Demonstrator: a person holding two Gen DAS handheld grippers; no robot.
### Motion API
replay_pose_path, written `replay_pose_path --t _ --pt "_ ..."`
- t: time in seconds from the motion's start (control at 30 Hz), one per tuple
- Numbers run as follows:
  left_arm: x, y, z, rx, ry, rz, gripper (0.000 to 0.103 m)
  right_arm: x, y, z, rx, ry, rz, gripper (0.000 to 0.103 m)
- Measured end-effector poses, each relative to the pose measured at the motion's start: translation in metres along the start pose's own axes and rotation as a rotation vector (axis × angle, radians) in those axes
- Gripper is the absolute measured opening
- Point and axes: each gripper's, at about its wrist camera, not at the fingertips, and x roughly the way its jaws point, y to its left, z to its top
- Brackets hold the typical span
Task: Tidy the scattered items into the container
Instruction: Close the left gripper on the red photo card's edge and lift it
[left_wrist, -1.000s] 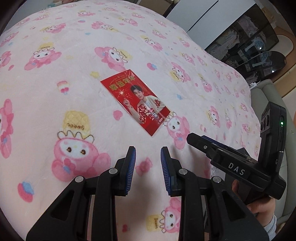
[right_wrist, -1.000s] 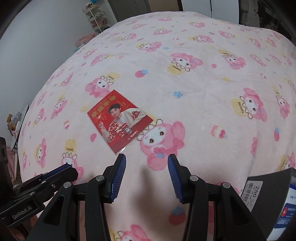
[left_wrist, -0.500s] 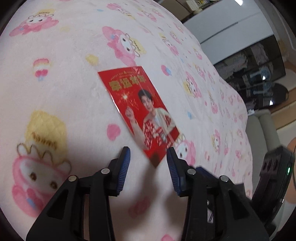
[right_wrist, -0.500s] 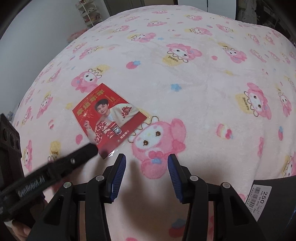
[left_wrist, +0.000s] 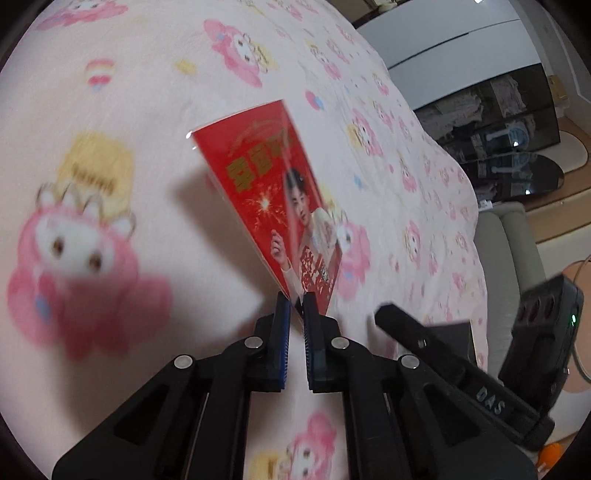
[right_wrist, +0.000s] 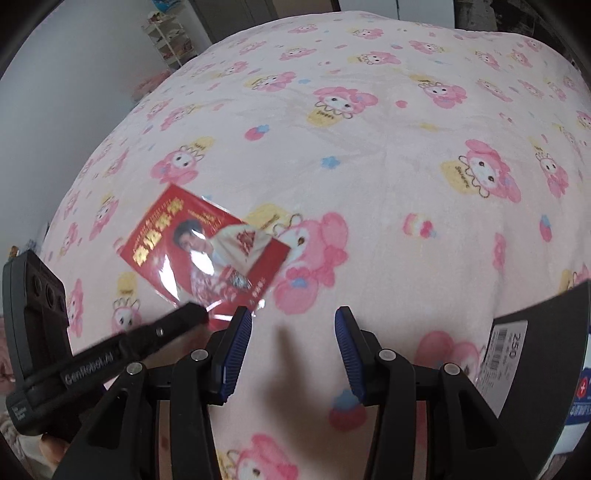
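A red card (left_wrist: 266, 192) with a man's portrait and gold lettering is pinched at its near corner by my left gripper (left_wrist: 295, 299), which is shut on it and holds it tilted above the pink blanket (left_wrist: 110, 92). In the right wrist view the same card (right_wrist: 207, 254) shows at the left, with the left gripper's finger (right_wrist: 162, 328) at its near edge. My right gripper (right_wrist: 293, 325) is open and empty above the blanket (right_wrist: 369, 147). A dark box (right_wrist: 546, 369) with a white label sits at the right edge.
The blanket with pink cartoon figures covers the bed. A dark glass cabinet (left_wrist: 498, 122) and a grey sofa arm (left_wrist: 506, 258) stand beyond its right side. A white shelf unit (right_wrist: 166, 40) stands by the far wall. The right gripper's body (left_wrist: 480, 380) is close to my left gripper.
My left gripper moved forward to the card's near corner, shut on it and lifted it off the blanket. The right gripper stayed open and nearly still.
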Motion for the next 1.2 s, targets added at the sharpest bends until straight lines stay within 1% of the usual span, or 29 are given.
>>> replay_pose_path --t 0.07,0.13,0.17,0.23,0.27,0.3,0.37,0.43,0.47,0.53,0.57,0.67,0.73,0.83,0.93,1.03,1.07,1.13,1.17,1.2 --pt "-0.006 0.004 -0.008 -0.002 0.045 0.002 0.008 0.001 0.004 -0.006 -0.016 0.017 0.019 0.043" --pt "-0.016 0.008 -0.011 0.015 0.055 0.026 0.015 0.009 0.007 -0.011 -0.017 0.050 0.027 0.043" --pt "-0.022 0.010 -0.012 0.030 0.049 0.046 0.021 0.014 0.006 -0.013 -0.005 0.067 0.033 0.043" --pt "-0.036 0.011 -0.010 0.073 0.000 0.107 0.025 0.022 0.004 -0.016 0.017 0.101 0.042 0.043" --pt "-0.042 0.012 -0.007 0.090 -0.032 0.148 0.026 0.026 0.005 -0.019 0.015 0.117 0.037 0.044" --pt "-0.050 0.015 -0.001 0.101 -0.079 0.200 0.026 0.029 0.005 -0.021 0.011 0.132 0.032 0.044" --pt "-0.061 0.024 0.014 0.105 -0.161 0.243 0.026 0.035 0.009 -0.028 -0.018 0.156 0.017 0.045" --pt "-0.063 0.031 0.036 0.084 -0.209 0.230 0.026 0.036 0.011 -0.032 -0.018 0.161 0.021 0.047" --pt "-0.060 0.032 0.048 0.087 -0.212 0.201 0.026 0.036 0.011 -0.032 -0.006 0.159 0.026 0.048" --pt "-0.049 0.032 0.067 0.093 -0.193 0.160 0.027 0.035 0.011 -0.032 0.020 0.154 0.040 0.049" --pt "-0.043 0.031 0.074 0.095 -0.174 0.149 0.029 0.035 0.010 -0.033 0.031 0.153 0.046 0.049" --pt "-0.022 0.032 0.081 0.093 -0.103 0.163 0.030 0.032 0.012 -0.036 0.030 0.154 0.055 0.049" --pt "-0.013 0.033 0.074 0.100 -0.064 0.175 0.028 0.031 0.012 -0.037 0.025 0.153 0.059 0.049" --pt "-0.010 0.029 0.053 0.134 -0.021 0.177 0.027 0.030 0.010 -0.039 0.029 0.146 0.059 0.049" --pt "-0.011 0.024 0.026 0.164 0.054 0.140 0.022 0.028 0.007 -0.038 0.044 0.129 0.053 0.049" --pt "-0.020 0.011 0.003 0.256 0.104 0.117 0.021 0.019 0.006 -0.036 0.043 0.087 0.032 0.049" --pt "-0.025 0.008 0.003 0.269 0.083 0.121 0.021 0.016 0.008 -0.033 0.032 0.065 0.015 0.049" --pt "-0.032 0.009 0.010 0.252 0.025 0.151 0.023 0.011 0.008 -0.024 0.015 0.018 -0.024 0.049" --pt "-0.031 0.013 0.015 0.228 0.015 0.162 0.023 0.009 0.007 -0.020 0.008 -0.003 -0.043 0.049" --pt "-0.028 0.016 0.020 0.205 0.022 0.162 0.023 0.011 0.004 -0.018 0.008 -0.005 -0.061 0.049"
